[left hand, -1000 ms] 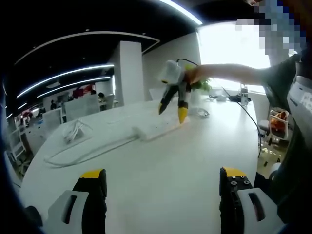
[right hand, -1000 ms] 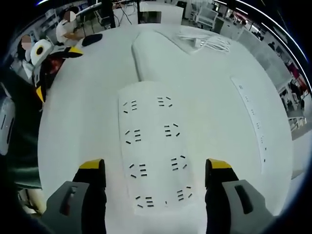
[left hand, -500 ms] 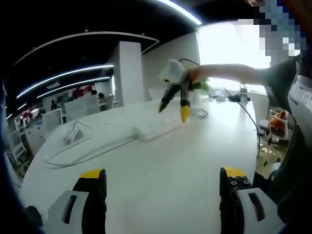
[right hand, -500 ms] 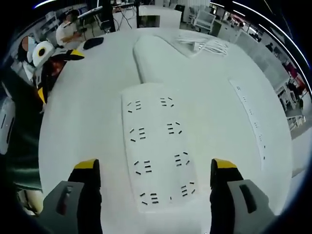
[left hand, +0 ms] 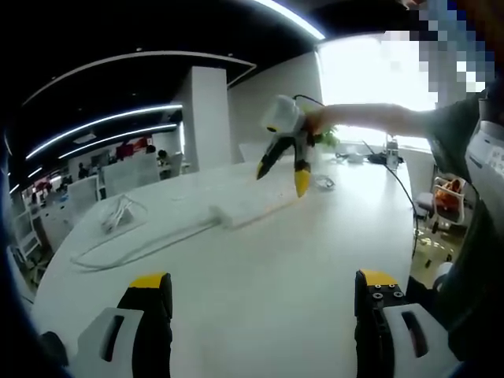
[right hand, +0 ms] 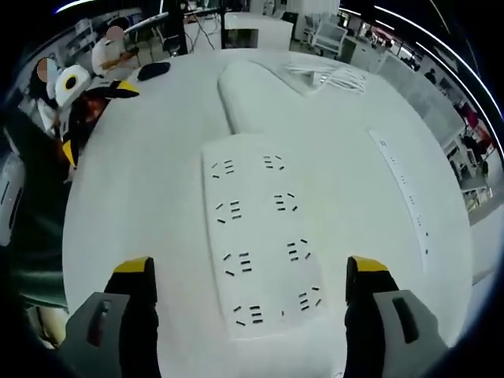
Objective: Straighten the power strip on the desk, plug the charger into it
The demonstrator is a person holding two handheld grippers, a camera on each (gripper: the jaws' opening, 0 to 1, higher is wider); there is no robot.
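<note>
A white power strip [right hand: 264, 236] with two rows of sockets lies flat on the white desk [right hand: 142, 197], just ahead of my right gripper [right hand: 250, 272]. Its jaws stand open on either side of the strip's near end, holding nothing. From the left gripper view, the right gripper [left hand: 282, 179] hovers above the power strip [left hand: 248, 206], fingers spread. My left gripper [left hand: 263, 283] is open and empty over bare desk, well short of the strip; it also appears as the left gripper [right hand: 93, 118]. A white bundle of cable, maybe the charger [right hand: 331, 75], lies beyond the strip.
The strip's thick cord [left hand: 142, 248] curves away across the desk. A long thin white bar [right hand: 405, 193] lies to the strip's right. A dark oval object [right hand: 153, 69] rests near the far edge. A person's arm [left hand: 378, 118] reaches in, and office desks stand behind.
The right gripper has lifted slightly and drifted right above the strip, so the strip looks a little farther off. The strip and the left gripper have stayed put.
</note>
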